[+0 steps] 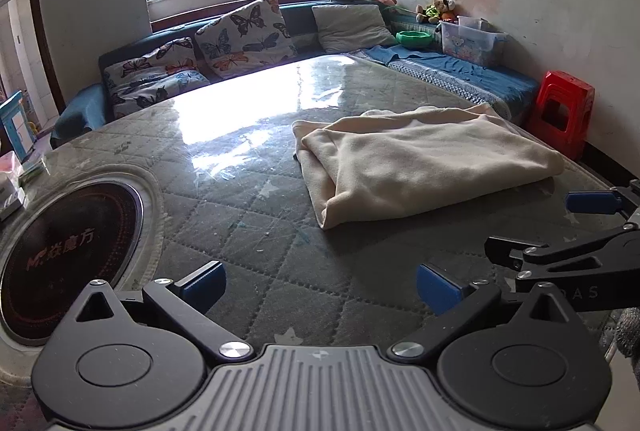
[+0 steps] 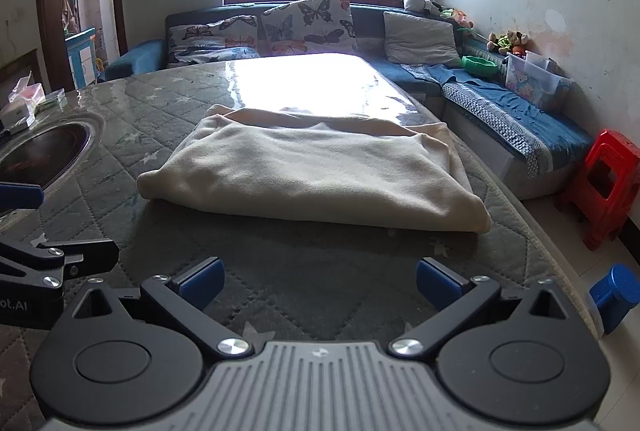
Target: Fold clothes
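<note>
Both grippers hang spread wide and empty above the near edge of the table: my left gripper (image 1: pixel 320 285) has its blue-padded fingers far apart with only the quilted cover between them, and my right gripper (image 2: pixel 320 281) is parted just as wide, gripping nothing. Neither touches the cloth. From the left wrist view I see the right gripper's black linkage at the right edge; from the right wrist view the left gripper's frame sits at the left edge, so they are side by side. A cream fleece garment (image 2: pixel 316 175), folded into a thick rectangle, lies on the grey-green quilted table cover (image 2: pixel 280 283) toward the table's right edge, well ahead of both grippers. A round black induction hob (image 1: pixel 68 251) is set into the table's left side.
</note>
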`<state>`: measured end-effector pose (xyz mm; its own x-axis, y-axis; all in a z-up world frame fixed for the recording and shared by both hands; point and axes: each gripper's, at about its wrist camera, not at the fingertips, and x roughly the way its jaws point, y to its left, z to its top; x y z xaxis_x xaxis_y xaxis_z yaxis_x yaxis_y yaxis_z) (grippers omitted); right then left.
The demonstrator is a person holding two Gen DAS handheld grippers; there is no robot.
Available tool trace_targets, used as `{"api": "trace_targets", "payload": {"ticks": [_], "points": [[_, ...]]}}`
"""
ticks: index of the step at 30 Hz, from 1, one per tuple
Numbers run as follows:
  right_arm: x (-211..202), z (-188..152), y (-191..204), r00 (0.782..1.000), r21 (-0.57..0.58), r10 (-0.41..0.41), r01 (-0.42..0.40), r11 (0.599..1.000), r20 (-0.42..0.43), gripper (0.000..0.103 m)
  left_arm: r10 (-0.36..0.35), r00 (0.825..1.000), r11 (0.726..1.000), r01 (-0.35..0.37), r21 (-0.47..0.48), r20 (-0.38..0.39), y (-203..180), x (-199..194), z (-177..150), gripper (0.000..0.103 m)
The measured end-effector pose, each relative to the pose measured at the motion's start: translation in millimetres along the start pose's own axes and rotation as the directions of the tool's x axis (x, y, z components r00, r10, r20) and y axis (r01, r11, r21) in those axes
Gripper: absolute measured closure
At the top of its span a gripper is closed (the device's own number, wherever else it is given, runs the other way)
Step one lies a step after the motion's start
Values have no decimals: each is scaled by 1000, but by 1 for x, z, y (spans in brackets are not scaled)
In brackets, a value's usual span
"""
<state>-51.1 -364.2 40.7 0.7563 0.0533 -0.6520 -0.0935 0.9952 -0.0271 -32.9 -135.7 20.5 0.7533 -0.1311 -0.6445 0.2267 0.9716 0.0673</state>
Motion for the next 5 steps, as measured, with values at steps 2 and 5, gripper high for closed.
{"api": "trace_targets", "payload": {"ticks": [2, 5], "points": [[0, 0, 0, 1000, -1, 0, 0, 1000, 0, 0, -1, 1000, 1000, 1, -3, -4, 1, 0, 1, 0], [0, -1, 1, 1000, -3, -2, 2, 1000, -1, 0, 0, 1000, 1000, 0, -5, -9, 1, 1, 1, 0]]}}
